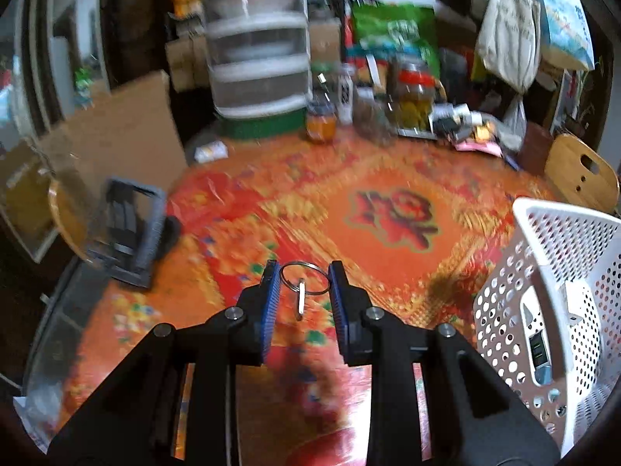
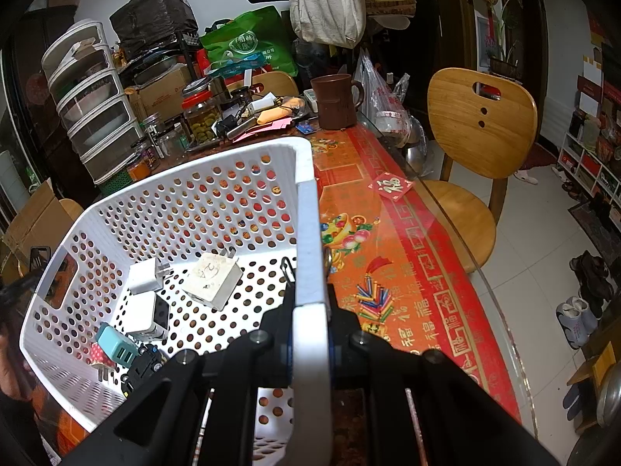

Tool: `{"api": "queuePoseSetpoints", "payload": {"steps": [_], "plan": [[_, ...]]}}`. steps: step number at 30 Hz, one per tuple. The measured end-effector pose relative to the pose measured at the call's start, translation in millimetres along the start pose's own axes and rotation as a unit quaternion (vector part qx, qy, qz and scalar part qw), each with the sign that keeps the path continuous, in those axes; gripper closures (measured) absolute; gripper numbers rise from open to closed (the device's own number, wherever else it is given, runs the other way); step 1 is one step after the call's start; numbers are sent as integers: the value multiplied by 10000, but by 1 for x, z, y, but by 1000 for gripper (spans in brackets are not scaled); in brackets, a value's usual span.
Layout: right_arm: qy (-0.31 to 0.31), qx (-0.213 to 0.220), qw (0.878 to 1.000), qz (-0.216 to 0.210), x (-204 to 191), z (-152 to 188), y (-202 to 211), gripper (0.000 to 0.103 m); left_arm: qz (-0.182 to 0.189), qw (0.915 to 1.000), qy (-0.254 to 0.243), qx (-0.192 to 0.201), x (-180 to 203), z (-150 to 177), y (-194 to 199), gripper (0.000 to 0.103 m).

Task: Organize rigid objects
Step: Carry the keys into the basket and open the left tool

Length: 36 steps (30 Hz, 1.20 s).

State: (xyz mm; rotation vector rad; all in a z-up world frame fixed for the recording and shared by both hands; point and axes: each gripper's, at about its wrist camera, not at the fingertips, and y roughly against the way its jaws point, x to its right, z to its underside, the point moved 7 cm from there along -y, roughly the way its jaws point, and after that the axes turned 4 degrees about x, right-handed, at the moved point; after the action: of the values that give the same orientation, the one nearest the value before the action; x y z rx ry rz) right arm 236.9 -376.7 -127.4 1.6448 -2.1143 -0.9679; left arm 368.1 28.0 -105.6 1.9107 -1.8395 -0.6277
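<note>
My left gripper (image 1: 304,277) holds a metal key ring (image 1: 304,279) with a small metal tag between its blue pads (image 1: 271,303), above the red patterned tablecloth (image 1: 349,213). The white perforated basket (image 1: 562,272) stands to its right. My right gripper (image 2: 308,295) is shut on the basket's right rim (image 2: 308,233). Inside the basket lie several plug adapters: a large white one (image 2: 211,279), a small white one (image 2: 145,273), a teal one (image 2: 116,347) and a black one (image 2: 143,365).
A grey phone stand (image 1: 128,229) sits at the table's left edge beside a cardboard box (image 1: 124,128). Jars (image 1: 415,93), a drawer tower (image 1: 258,42) and clutter line the far side. A brown mug (image 2: 333,101) and a wooden chair (image 2: 477,124) are at the right.
</note>
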Motion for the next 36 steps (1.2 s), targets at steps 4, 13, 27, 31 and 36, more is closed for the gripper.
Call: {"api": "queuePoseSetpoints", "payload": {"steps": [4, 13, 27, 31, 36], "plan": [[0, -1, 10000, 1, 0, -1, 0, 93, -307, 9991, 1, 288, -14, -9, 32, 80], [35, -8, 10000, 17, 1, 1, -1, 93, -449, 9976, -28, 533, -17, -21, 76, 80], [31, -4, 10000, 19, 0, 1, -1, 93, -288, 9951, -468, 820, 58, -45, 120, 80], [30, 0, 10000, 14, 0, 0, -1, 93, 29, 9944, -694, 795, 103, -47, 127, 80], [43, -6, 10000, 18, 0, 2, -1, 93, 363, 9928, -1000, 552, 155, -39, 118, 80]]}}
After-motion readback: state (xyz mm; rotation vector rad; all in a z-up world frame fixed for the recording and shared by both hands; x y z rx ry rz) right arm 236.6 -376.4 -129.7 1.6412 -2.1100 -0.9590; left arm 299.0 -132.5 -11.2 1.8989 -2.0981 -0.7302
